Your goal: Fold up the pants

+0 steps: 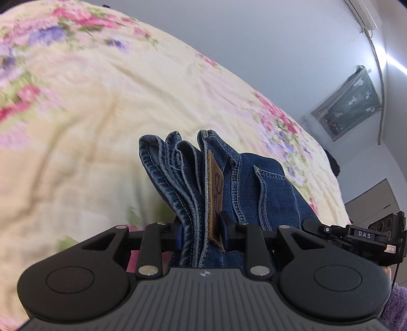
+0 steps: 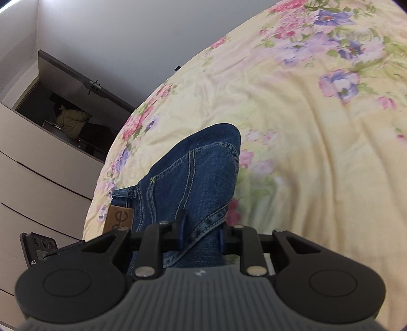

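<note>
Blue denim pants [image 1: 188, 178] hang bunched between the jaws of my left gripper [image 1: 202, 231], which is shut on several layers of waistband with a brown leather patch [image 1: 216, 188] showing. In the right wrist view my right gripper [image 2: 202, 235] is shut on another fold of the pants [image 2: 198, 175]; the same brown patch [image 2: 118, 217] shows at the lower left. Both grippers hold the pants lifted above the flowered bedspread [image 1: 89, 101]. The other gripper's black body [image 1: 366, 234] shows at the right edge of the left wrist view.
The yellow bedspread [image 2: 318, 152] with pink and purple flowers fills most of both views. A white wall, a curtained window [image 1: 351, 104] and an air conditioner [image 1: 363, 12] lie beyond the bed. White drawers [image 2: 38, 183] and a dark doorway [image 2: 68, 119] stand past the bed's left edge. A purple sleeve [image 1: 396, 308] is at the lower right.
</note>
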Motion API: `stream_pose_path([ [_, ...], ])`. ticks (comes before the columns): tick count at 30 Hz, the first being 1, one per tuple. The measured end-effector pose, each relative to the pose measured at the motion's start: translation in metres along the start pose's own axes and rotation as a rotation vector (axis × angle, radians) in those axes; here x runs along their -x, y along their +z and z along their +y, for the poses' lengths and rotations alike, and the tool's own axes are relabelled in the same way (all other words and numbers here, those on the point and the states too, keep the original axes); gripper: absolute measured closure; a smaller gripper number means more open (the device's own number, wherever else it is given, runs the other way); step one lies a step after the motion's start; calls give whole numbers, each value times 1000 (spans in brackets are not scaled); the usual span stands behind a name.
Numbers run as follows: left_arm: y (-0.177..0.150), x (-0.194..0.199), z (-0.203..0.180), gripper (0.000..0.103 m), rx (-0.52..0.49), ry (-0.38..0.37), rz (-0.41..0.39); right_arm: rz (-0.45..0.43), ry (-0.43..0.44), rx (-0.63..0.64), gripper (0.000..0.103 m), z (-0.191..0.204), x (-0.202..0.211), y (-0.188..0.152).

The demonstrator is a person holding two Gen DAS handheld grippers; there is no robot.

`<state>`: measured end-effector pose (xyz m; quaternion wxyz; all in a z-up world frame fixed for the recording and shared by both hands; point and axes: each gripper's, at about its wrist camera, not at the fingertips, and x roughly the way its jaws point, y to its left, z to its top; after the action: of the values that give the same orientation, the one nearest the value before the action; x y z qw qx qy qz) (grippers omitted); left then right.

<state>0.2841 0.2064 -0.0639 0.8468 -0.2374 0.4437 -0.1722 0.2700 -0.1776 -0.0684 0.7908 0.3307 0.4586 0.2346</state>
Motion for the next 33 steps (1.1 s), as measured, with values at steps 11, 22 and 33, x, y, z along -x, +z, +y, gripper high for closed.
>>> stream_pose_path([
  [11,54,19,75,73,31,91,-31,-3,102,-2,84,45,-103,7],
  [22,51,-25,126,71,46,113,24,48,71,11,84,22,-166,10],
  [33,38,-23,127,55,76,157,-5,84,-62,46,76,19,-184,8],
])
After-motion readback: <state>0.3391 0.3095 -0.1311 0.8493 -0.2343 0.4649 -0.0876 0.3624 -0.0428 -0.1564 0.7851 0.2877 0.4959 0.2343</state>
